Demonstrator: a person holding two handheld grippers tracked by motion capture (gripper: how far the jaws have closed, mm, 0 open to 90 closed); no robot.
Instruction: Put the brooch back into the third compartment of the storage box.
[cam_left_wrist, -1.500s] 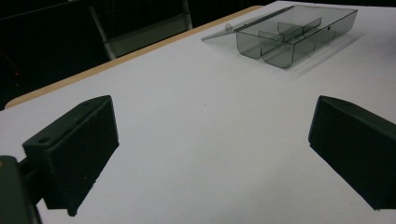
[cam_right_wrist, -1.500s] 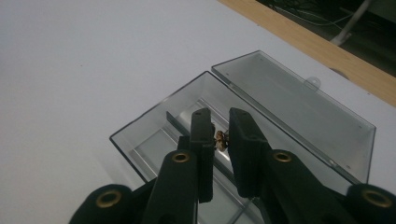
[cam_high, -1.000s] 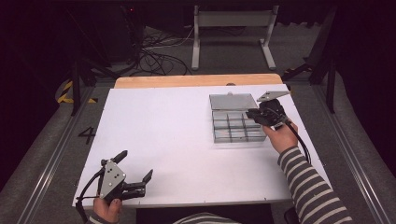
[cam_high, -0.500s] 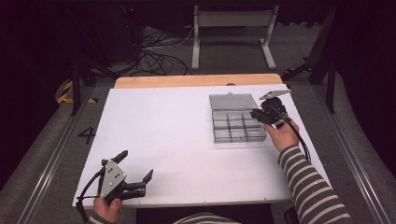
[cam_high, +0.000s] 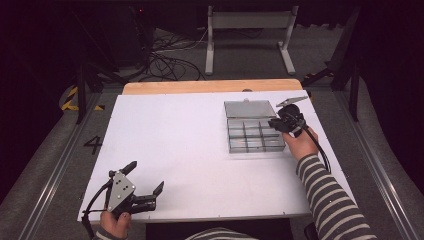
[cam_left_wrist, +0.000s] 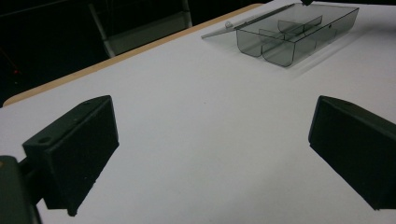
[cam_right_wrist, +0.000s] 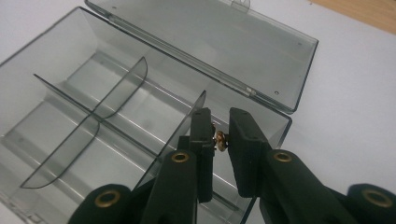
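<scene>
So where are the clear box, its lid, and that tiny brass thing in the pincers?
clear box (cam_high: 254, 136): high view, on a middle divider.
lid (cam_right_wrist: 205, 35): right gripper view, on the open flap's flat panel.
small brass piece (cam_right_wrist: 220, 140): right gripper view, on its round head between the jaws.

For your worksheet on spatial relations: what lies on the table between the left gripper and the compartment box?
Nothing: in the left gripper view, bare white table stretches from the left gripper to the clear compartment box.

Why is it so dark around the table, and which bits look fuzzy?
High view: light falls on the white table, so the floor beyond stays dark. Left gripper view: the near black tool looks soft, the see-through box sharper. Right gripper view: the tiny brass piece in the tool is crisp.
</scene>
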